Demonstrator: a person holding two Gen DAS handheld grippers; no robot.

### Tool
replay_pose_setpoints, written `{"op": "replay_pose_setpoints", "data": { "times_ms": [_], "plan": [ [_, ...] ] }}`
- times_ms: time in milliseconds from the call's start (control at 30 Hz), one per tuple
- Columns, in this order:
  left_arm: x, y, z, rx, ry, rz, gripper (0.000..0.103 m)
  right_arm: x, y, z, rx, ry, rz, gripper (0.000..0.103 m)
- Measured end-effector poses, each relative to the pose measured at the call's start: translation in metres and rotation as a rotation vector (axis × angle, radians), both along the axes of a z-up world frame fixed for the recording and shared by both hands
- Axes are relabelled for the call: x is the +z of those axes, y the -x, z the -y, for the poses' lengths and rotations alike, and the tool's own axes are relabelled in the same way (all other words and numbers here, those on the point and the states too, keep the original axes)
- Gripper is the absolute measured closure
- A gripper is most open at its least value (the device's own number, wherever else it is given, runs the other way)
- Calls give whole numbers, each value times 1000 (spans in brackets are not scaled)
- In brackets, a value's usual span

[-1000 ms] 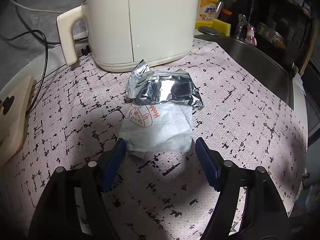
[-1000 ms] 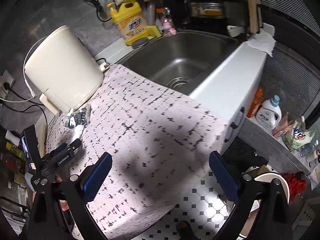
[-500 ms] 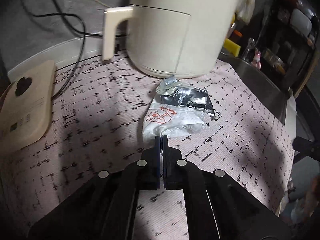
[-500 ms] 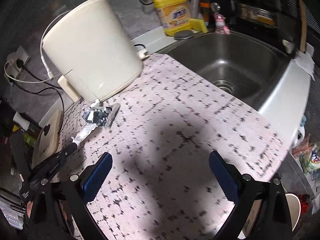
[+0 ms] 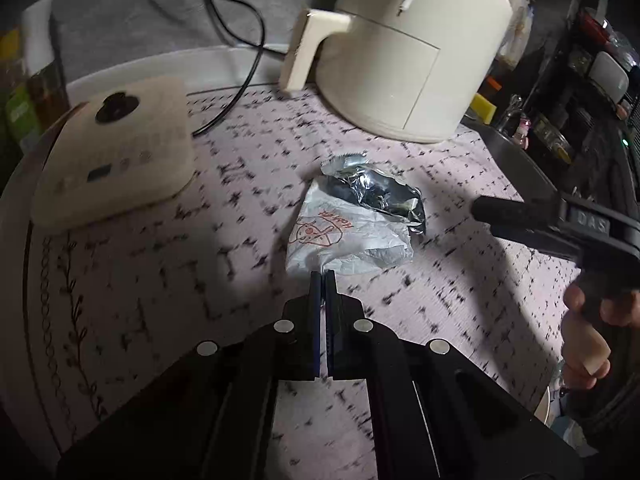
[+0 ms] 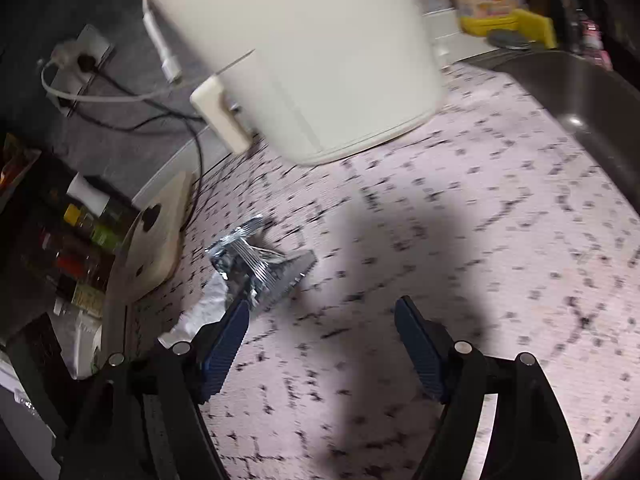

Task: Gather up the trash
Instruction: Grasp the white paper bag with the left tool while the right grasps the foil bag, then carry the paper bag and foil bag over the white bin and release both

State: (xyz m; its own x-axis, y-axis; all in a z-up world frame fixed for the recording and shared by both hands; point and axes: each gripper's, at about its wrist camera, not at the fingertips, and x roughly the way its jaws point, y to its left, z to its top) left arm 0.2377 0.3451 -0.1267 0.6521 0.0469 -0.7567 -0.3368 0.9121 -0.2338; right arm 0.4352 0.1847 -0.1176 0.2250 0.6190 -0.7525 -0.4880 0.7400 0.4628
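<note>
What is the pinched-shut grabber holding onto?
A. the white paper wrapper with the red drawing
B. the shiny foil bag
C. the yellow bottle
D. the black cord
A: the left gripper has its fingers closed on the near edge of the white paper wrapper, while the foil bag lies on the wrapper's far side, untouched.
</note>
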Motion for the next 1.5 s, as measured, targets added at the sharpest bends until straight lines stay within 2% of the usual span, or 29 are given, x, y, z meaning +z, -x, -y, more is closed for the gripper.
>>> {"op": "replay_pose_setpoints", "data": {
  "times_ms": [200, 267, 300, 333, 400, 433, 533, 733, 933, 1133, 1500],
  "plan": [
    [-6, 11, -5, 18, 20, -18, 100, -17, 7, -47, 87, -4, -43, 35],
    [-7, 13, -5, 20, 23, -21, 100, -21, 8, -56, 107, -4, -46, 41],
    [-7, 14, -4, 20, 22, -23, 100, -23, 8, -60, 111, -4, -48, 46],
    [-7, 14, -4, 19, 23, -24, 100, -23, 8, -62, 113, -8, -36, 61],
    [-7, 18, -4, 24, 24, -27, 100, -29, 4, -65, 141, -17, -73, 78],
    [-7, 19, -4, 28, 22, -27, 100, -30, 3, -65, 141, -27, -78, 83],
    [-1, 23, -2, 42, 10, -18, 100, -27, 2, -60, 133, -31, -68, 90],
    [16, 23, 7, 51, -15, 20, 100, -12, -2, -25, 84, -55, -49, 94],
    [28, 14, 37, 13, -31, 50, 100, 6, -4, 35, 12, -81, -26, 94],
    [38, 8, 86, -43, -37, 67, 101, 18, 8, 108, -58, -94, -11, 94],
    [44, 2, 208, -202, -28, 73, 100, 23, 42, 262, -214, -76, -6, 94]
  ]
}}
